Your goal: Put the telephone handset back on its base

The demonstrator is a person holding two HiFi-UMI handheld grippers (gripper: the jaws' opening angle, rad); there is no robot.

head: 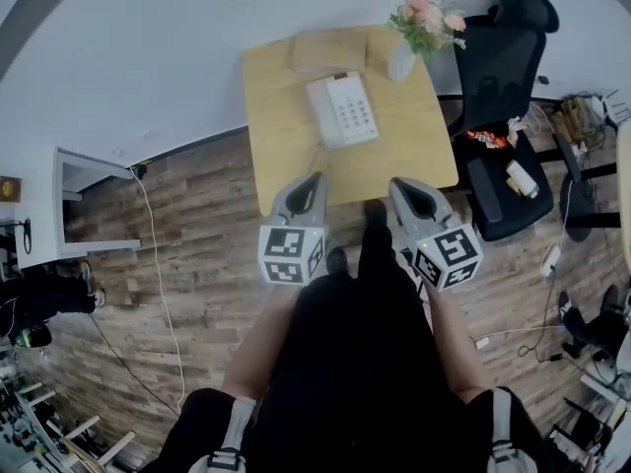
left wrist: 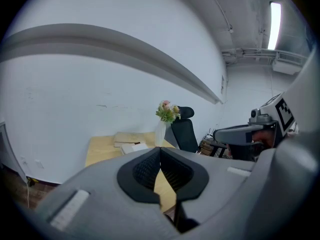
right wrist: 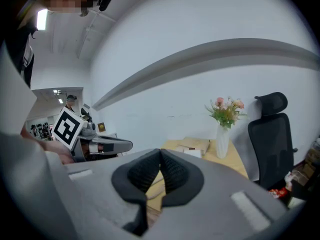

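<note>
A white telephone (head: 341, 108) with a keypad lies on the small wooden table (head: 281, 146); I cannot make out its handset apart from the base. It shows small and far off in the left gripper view (left wrist: 132, 147) and the right gripper view (right wrist: 192, 152). My left gripper (head: 314, 177) hangs over the table's near edge, shut with nothing in it, its pads touching (left wrist: 160, 151). My right gripper (head: 402, 183) is level with it to the right, also shut and empty (right wrist: 160, 154). Both point toward the phone, well short of it.
A white vase with pink flowers (head: 402, 59) stands at the table's far right corner, and a tan flat box (head: 328, 49) lies behind the phone. A black office chair (head: 503, 87) is right of the table. A white cabinet (head: 84, 205) and a floor cable (head: 158, 274) are at left.
</note>
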